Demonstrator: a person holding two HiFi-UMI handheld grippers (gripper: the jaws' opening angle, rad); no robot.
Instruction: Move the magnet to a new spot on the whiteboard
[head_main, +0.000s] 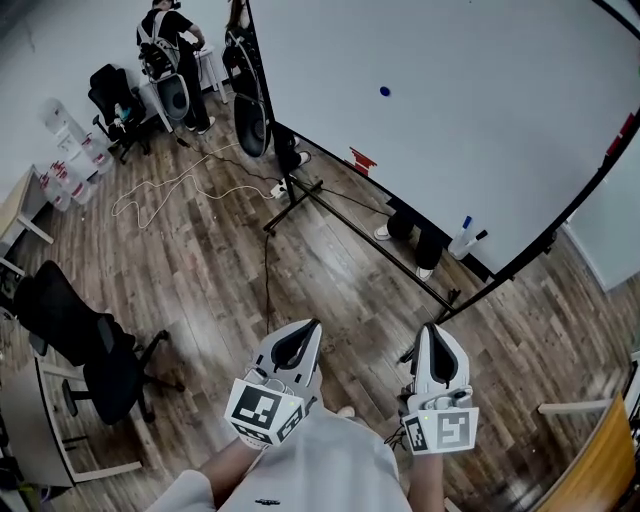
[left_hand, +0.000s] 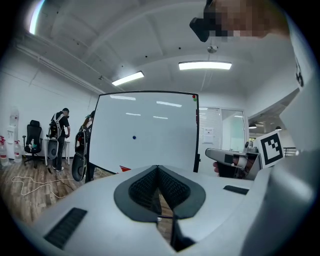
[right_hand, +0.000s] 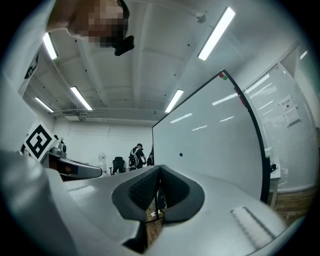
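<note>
A small blue magnet sticks on the large whiteboard, left of its middle and far ahead of me. Both grippers hang low and close to my body, well short of the board. My left gripper is shut with nothing in it, and so is my right gripper. In the left gripper view the magnet shows as a dot on the board, beyond the closed left gripper. The right gripper view has the magnet on the slanting board, past the closed right gripper.
A red object and a capped bottle sit on the board's lower rail. Someone's feet show behind the stand. Cables trail over the wooden floor. A black office chair stands left; people stand at the back.
</note>
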